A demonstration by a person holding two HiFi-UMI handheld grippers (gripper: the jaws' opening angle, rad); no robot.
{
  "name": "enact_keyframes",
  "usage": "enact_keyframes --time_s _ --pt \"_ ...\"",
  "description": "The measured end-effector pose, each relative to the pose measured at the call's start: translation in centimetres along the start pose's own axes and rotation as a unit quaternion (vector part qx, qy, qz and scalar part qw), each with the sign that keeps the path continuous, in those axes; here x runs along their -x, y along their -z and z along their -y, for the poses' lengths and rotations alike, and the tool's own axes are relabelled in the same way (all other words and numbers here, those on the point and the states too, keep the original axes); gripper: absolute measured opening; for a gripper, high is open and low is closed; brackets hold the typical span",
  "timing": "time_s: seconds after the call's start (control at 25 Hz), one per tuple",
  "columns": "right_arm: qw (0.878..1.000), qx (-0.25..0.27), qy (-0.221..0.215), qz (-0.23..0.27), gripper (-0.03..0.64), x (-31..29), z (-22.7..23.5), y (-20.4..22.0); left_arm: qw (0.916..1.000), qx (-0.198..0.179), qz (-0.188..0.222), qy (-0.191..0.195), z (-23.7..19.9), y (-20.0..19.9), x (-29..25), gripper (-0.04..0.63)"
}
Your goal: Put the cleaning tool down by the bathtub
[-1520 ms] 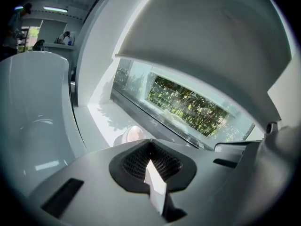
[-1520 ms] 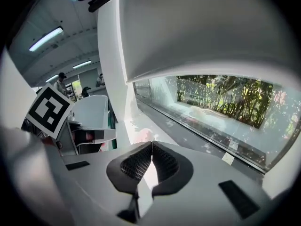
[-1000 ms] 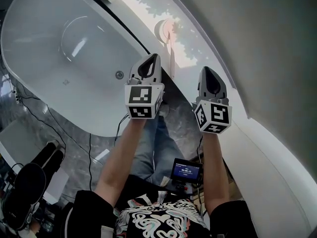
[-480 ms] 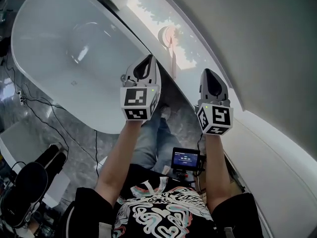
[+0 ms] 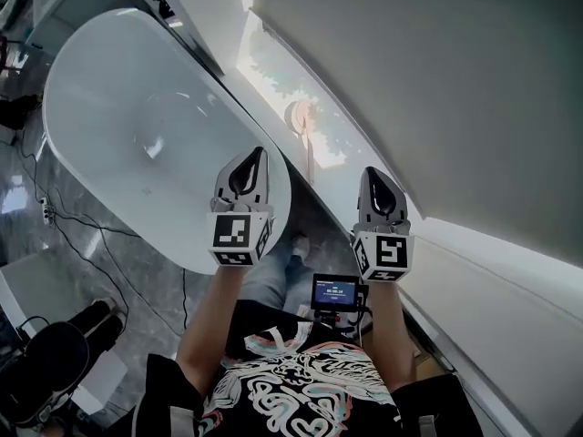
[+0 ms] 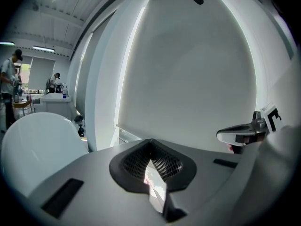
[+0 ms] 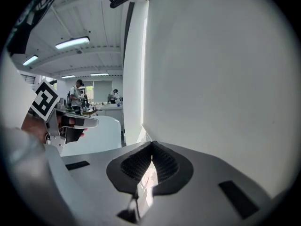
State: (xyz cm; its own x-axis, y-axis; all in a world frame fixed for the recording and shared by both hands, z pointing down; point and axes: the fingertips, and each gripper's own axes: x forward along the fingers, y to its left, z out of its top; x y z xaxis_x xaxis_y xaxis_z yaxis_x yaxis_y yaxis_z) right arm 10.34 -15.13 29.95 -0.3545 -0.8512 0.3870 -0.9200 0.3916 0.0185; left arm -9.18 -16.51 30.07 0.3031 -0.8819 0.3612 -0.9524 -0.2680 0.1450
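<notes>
The cleaning tool (image 5: 301, 117), a round pinkish head on a pale handle, lies on the sunlit floor strip between the white bathtub (image 5: 118, 107) and the wall. Neither gripper touches it. My left gripper (image 5: 249, 159) is held up over the tub's near end, its jaws closed with nothing between them (image 6: 151, 142). My right gripper (image 5: 377, 180) is level with it to the right, in front of the wall, jaws also together and empty (image 7: 151, 145). Each gripper shows in the other's view: the right gripper (image 6: 244, 133) and the left gripper (image 7: 70, 122).
A pale curved wall (image 5: 437, 89) fills the right side. Cables (image 5: 82, 221) trail over the grey marbled floor left of the tub. A small monitor (image 5: 334, 294) hangs at the person's waist. People stand at a far counter (image 7: 80, 105).
Both grippers have drawn back toward the person's body and sit lower in the head view. The tub and the cleaning tool now lie farther from them. The jaws stayed shut.
</notes>
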Motion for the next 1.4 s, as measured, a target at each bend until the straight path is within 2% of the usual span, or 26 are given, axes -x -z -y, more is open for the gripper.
enact_keyframes --time_s 0.28,0.52,0.68,0.88,1.16,1.28,1.4 --pt "0.998 0.009 0.006 0.067 0.026 4.9 0.9 -6.5 0.9983 -0.035 0.046 -0.01 1.3 -6.3 4.0 0.015" --pt "0.994 0.026 0.005 0.11 0.026 9.3 0.6 -11.2 0.9935 -0.04 0.102 -0.031 2.2 -12.2 8.4 0.015" --pt "0.99 0.015 -0.001 0.143 0.026 11.9 0.8 -13.2 0.9891 -0.036 0.138 -0.035 3.2 -14.9 11.1 0.015" --pt "0.987 0.002 -0.005 0.162 0.025 13.8 0.6 -14.5 0.9843 -0.067 0.158 -0.043 4.5 -17.1 13.5 0.015" --pt "0.985 0.01 -0.014 0.174 0.026 14.6 0.4 -15.0 0.978 -0.074 0.189 -0.046 5.4 -18.4 14.5 0.015" --pt "0.982 0.003 -0.017 0.186 0.026 14.5 0.8 -15.6 0.9778 -0.072 0.192 -0.045 5.9 -18.9 14.1 0.015" --pt "0.981 -0.003 -0.021 0.194 0.026 14.0 1.3 -15.8 0.9782 -0.085 0.185 -0.042 6.6 -18.5 13.3 0.015"
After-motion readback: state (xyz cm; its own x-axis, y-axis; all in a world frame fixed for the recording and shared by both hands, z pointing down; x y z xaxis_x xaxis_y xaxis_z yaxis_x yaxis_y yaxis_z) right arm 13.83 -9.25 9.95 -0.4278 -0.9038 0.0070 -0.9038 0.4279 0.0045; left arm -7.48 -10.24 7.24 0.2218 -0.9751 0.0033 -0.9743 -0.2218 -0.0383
